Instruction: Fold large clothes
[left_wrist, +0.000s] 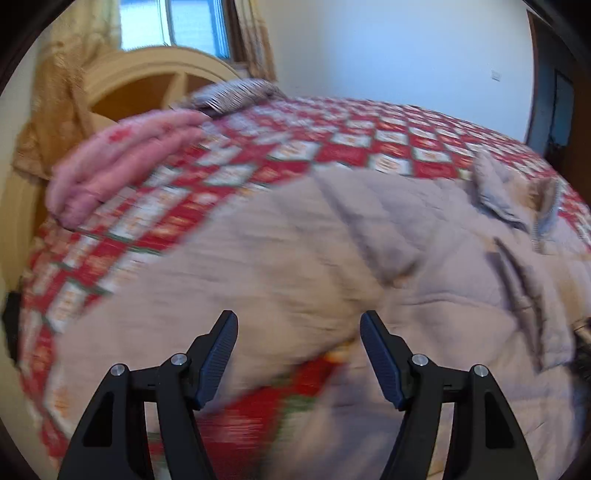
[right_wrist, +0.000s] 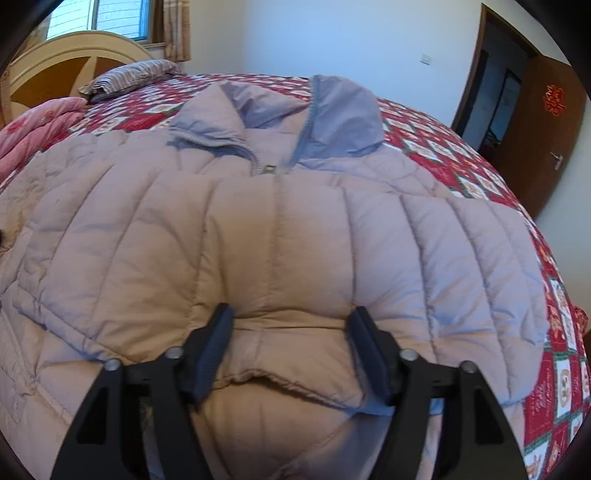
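Note:
A large pale mauve quilted puffer jacket (right_wrist: 280, 229) lies front up on the bed, collar (right_wrist: 325, 110) toward the far side and zipper closed to the neck. My right gripper (right_wrist: 291, 328) is open, its jaws spread just above the jacket's folded-over cuff near the front. In the blurred left wrist view the same jacket (left_wrist: 332, 240) fills the lower frame. My left gripper (left_wrist: 299, 332) is open above a jacket edge, with a strip of bedspread showing under it. Neither gripper holds anything.
The red and white checked bedspread (right_wrist: 443, 147) covers the bed. A folded pink quilt (left_wrist: 122, 162) and a striped pillow (right_wrist: 129, 77) lie by the cream headboard (right_wrist: 70, 55). A brown door (right_wrist: 546, 122) stands open at the right.

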